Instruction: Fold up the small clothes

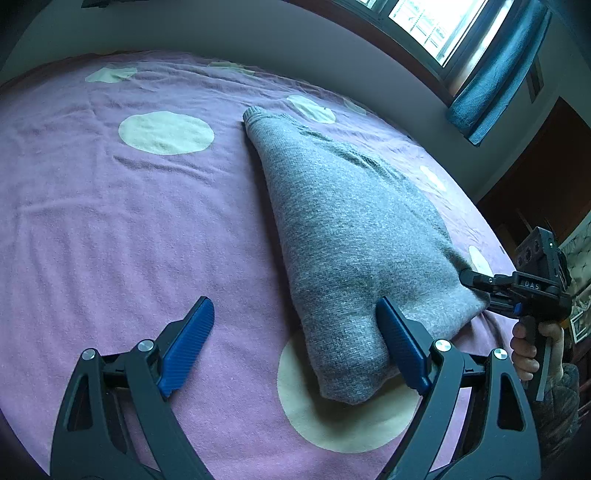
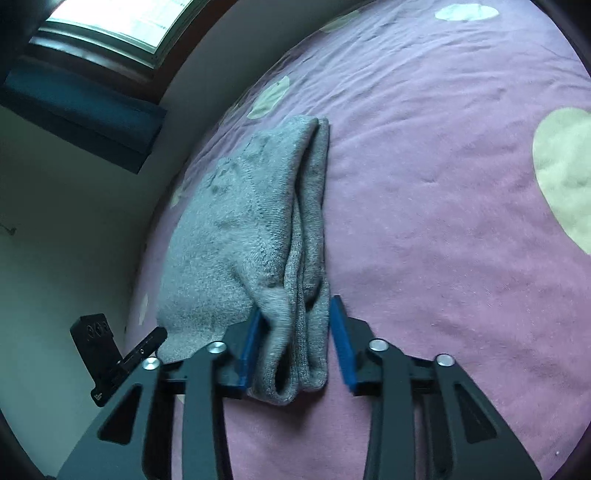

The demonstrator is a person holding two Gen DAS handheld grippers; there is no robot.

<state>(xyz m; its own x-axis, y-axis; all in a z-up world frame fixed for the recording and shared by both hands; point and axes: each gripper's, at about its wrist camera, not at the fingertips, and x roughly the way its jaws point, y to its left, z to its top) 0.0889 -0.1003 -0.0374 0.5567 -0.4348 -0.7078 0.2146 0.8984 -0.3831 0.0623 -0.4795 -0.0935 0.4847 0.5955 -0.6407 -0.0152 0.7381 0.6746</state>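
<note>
Nearest in the left wrist view, the left gripper (image 1: 295, 341) stands wide open just above the bed, its two blue pads (image 1: 188, 345) far apart. One pad sits over bare blanket; the other rests against the near end of a grey knitted garment (image 1: 343, 229), pressing a slight dent into the cloth. Nothing is clamped between these jaws.

The garment lies folded into a long, narrow bundle on a purple blanket (image 1: 110, 229) marked with large pale yellow dots (image 1: 166, 133). Its near end covers part of one such dot. From there the bundle runs away across the bed toward the far edge, tapering to a ribbed cuff at its far tip.

In the right wrist view, the right gripper (image 2: 295, 343) is at a near corner of the same garment (image 2: 236, 236), where stacked folded layers form a thick edge. Its jaws are partly closed with those layers between the blue pads. One pad touches the cloth; a narrow gap shows beside the other, so the grip is not firm. The left wrist view shows this gripper (image 1: 476, 284) at the right side of the bundle, held by a person's hand (image 1: 532, 347) around its handle.

Beyond the bed runs a pale wall. Above it are a bright window (image 1: 436, 26) and a blue curtain (image 1: 498, 70) hanging at its side.
</note>
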